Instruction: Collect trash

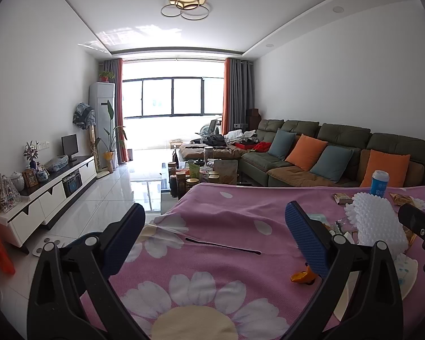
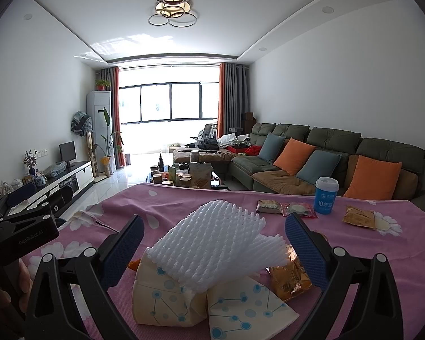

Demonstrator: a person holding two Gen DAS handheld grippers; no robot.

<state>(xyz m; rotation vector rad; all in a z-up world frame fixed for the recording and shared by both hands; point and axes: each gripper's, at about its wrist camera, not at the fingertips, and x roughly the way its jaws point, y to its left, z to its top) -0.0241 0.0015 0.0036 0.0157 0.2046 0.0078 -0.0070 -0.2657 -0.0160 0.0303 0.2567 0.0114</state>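
Note:
A table under a pink flowered cloth (image 1: 226,218) carries the trash. My left gripper (image 1: 214,208) is open over bare cloth, with a thin black stick (image 1: 223,245) lying between its fingers and an orange scrap (image 1: 303,276) by the right finger. My right gripper (image 2: 214,221) is open, and a white foam net (image 2: 218,240) sits between its fingers, untouched. The net rests on white paper packs with blue dots (image 2: 235,306) beside a golden wrapper (image 2: 289,280). Further back stand a blue cup (image 2: 325,197) and three snack wrappers (image 2: 269,206), (image 2: 300,209), (image 2: 358,216).
The table's far edge (image 2: 184,188) faces a low coffee table crowded with jars (image 1: 189,178). A green sofa with cushions (image 2: 311,158) runs along the right wall. A white TV cabinet (image 1: 56,189) lines the left wall, with tiled floor (image 1: 107,198) between.

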